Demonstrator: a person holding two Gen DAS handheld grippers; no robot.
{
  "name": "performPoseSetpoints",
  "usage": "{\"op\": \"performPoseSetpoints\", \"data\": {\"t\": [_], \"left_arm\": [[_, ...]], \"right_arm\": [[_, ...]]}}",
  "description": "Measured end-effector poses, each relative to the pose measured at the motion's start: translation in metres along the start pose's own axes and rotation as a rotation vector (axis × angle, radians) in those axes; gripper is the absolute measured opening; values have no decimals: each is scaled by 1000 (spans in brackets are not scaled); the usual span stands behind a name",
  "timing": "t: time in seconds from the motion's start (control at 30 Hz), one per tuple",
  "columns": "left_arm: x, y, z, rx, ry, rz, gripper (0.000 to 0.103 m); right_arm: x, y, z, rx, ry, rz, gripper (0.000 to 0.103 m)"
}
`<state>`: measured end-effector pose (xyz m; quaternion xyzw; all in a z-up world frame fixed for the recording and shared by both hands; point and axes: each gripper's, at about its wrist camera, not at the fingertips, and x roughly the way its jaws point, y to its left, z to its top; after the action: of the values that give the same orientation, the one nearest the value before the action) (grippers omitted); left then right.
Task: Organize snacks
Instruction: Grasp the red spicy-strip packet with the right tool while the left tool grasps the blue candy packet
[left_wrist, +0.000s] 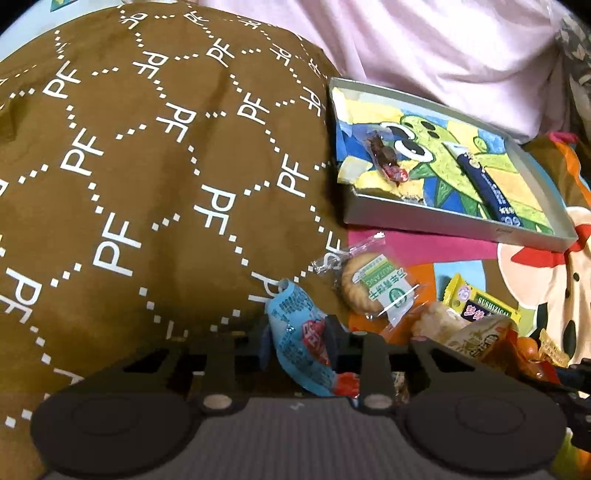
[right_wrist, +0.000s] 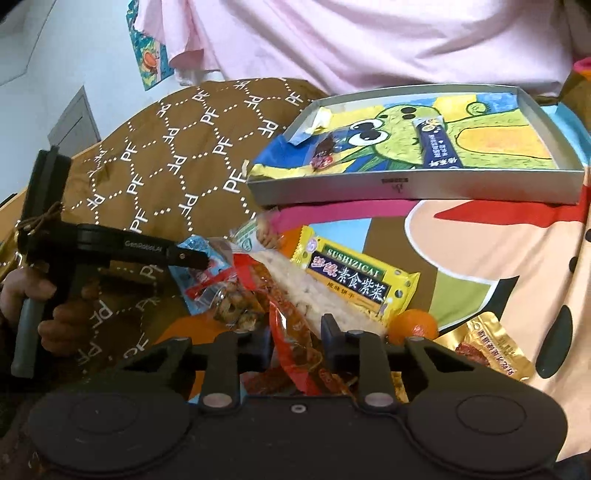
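Brown fabric printed with white "PF" lettering, a pillow (left_wrist: 147, 166), fills the left of the left wrist view; it lies against the shallow grey box (left_wrist: 417, 218) on a cartoon-print bedsheet (left_wrist: 461, 254).

Left claw (left_wrist: 299, 334): fingers closed in on a blue snack packet (left_wrist: 295, 332), pinched between the pads, the packet standing up out of the grip. In the right wrist view the same claw (right_wrist: 199, 260) shows from the side, a hand (right_wrist: 48, 295) on its handle, tip at the blue packet (right_wrist: 192, 273).

Right claw (right_wrist: 295, 332): fingers narrowly apart with a red-orange wrapper (right_wrist: 291, 332) running up between them. Whether the pads actually press it, cannot tell.

Box contents: a dark wrapped candy (left_wrist: 386, 158) near the left end, a dark blue stick sachet (left_wrist: 487, 184) lying lengthwise toward the right. Both rest on a crayon drawing of a green cactus figure lining the box floor.

Loose snacks on the bedsheet, near side of the box:
- round biscuit in clear wrap with green label (left_wrist: 369, 288), just beside the pillow edge
- yellow packet marked "SUSHIZICAI" (right_wrist: 354, 277), overlapping a pale rice-cracker pack (right_wrist: 306, 291)
- small orange fruit (right_wrist: 413, 325), touching the yellow packet's lower corner
- gold foil pouch (right_wrist: 491, 347), at right, apart from the heap

Pink cloth (right_wrist: 369, 40) hangs behind the box.
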<state>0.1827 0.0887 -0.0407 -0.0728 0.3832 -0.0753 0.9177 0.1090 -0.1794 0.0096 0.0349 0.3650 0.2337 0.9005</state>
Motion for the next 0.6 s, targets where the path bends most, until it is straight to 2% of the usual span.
{"op": "performPoseSetpoints", "data": {"t": [0.07,0.17,0.23,0.33,0.37,0.47,0.6], "left_arm": [[2,2,0,-9,-2,-3,34],[11,7,2,-46,17,-11,42],[20,11,4,-82,40,-25,51],[26,6,5,-83,54,-19,54],[26,2,3,-55,56,-12,54],[22,-4,-1,-24,61,-20,43],[14,3,-1,-104,71,-48,34]], "right_arm": [[2,0,0,3,1,-2,26],[5,1,0,-2,3,-6,26],[7,2,0,0,4,-4,26],[7,1,0,2,4,-1,27],[8,1,-1,-1,5,-1,27],[8,4,-2,-17,10,-3,27],[8,7,-2,-37,9,-16,26]]}}
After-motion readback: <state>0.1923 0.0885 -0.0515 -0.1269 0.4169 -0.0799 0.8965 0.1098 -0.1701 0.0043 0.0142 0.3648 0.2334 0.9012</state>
